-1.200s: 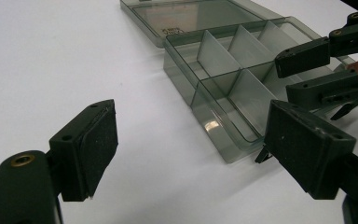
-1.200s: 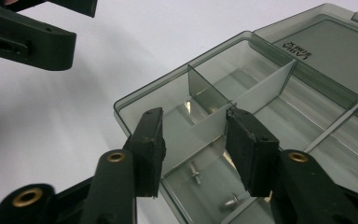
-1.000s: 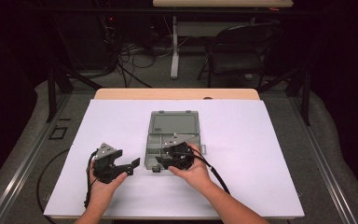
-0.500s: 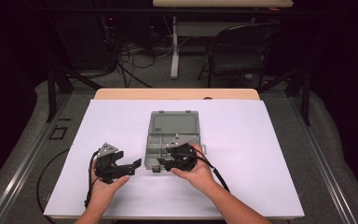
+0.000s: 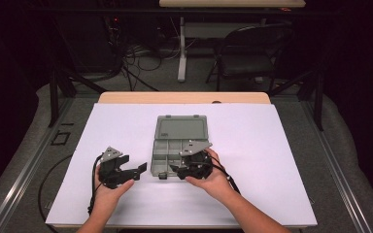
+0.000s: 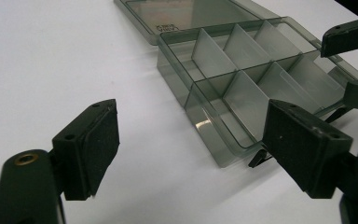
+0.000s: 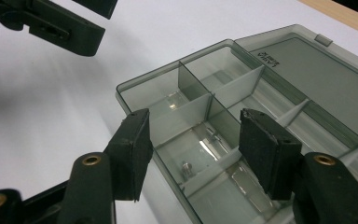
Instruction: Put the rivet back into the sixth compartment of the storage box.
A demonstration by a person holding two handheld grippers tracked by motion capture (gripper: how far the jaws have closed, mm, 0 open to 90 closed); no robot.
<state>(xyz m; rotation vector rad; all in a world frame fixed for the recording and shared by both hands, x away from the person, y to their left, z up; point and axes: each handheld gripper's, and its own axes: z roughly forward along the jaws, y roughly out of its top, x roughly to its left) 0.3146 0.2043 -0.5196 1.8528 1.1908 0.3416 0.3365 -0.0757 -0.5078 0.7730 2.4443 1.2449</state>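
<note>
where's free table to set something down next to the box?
White sheet right of the box is bare, as is the left side beyond the left gripper and the far strip. Crowded along the near edge: right gripper sits over the box.

Bright white table (image 5: 281, 145), dark surroundings, soft shadows, slight blur

- A compartment box (image 5: 175, 155) is set near the middle of the desk (image 5: 281, 160), its open lid (image 5: 181, 127) laid flat behind it.
- The left hand-held gripper (image 5: 138, 170) is held just left of the box.
- The right hand-held gripper (image 5: 176, 170) is placed over the box's near right corner.
</note>
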